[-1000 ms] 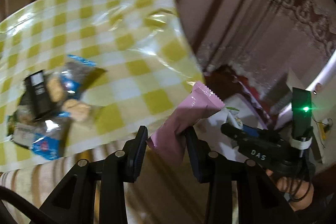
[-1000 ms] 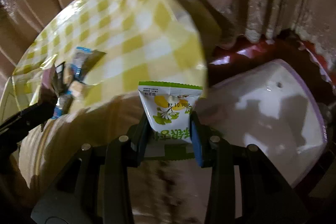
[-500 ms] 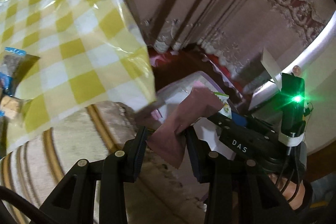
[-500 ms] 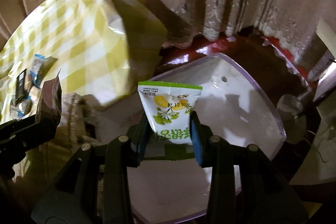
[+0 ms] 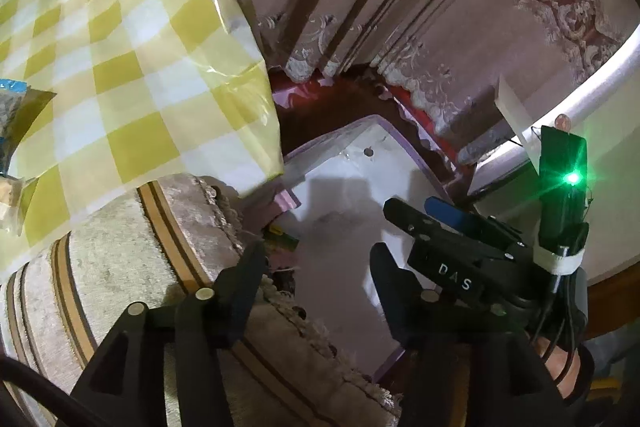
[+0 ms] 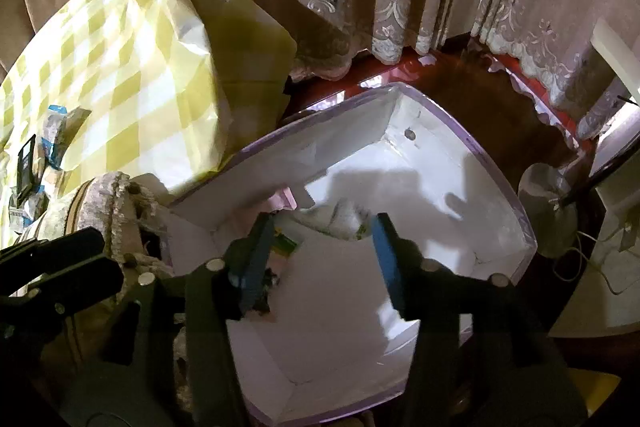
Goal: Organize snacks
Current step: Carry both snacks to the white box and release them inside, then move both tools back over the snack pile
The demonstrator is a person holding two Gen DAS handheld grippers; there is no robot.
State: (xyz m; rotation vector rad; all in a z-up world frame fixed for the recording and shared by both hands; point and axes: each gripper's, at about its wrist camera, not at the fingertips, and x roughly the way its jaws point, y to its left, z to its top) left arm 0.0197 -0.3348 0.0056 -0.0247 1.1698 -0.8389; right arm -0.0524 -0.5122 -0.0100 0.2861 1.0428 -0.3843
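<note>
1. Hanging over the white box (image 6: 460, 187), both grippers have just been opening.
2. Left gripper (image 5: 316, 259) gapes, nothing between its jaws; the pink packet (image 5: 286, 201) lies in the box's near corner.
3. Right gripper (image 6: 324, 227) gapes too; the green-and-white packet (image 6: 340, 221), blurred, sits unpinched between its fingers, inside the box.
4. Remaining snacks (image 6: 40, 163) lie on the checked cloth (image 6: 120, 67) beside the box.

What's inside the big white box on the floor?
In the white box lie a pink packet and a white-and-green snack packet, just dropped. The table's edge and the grippers hide part of them.
</note>
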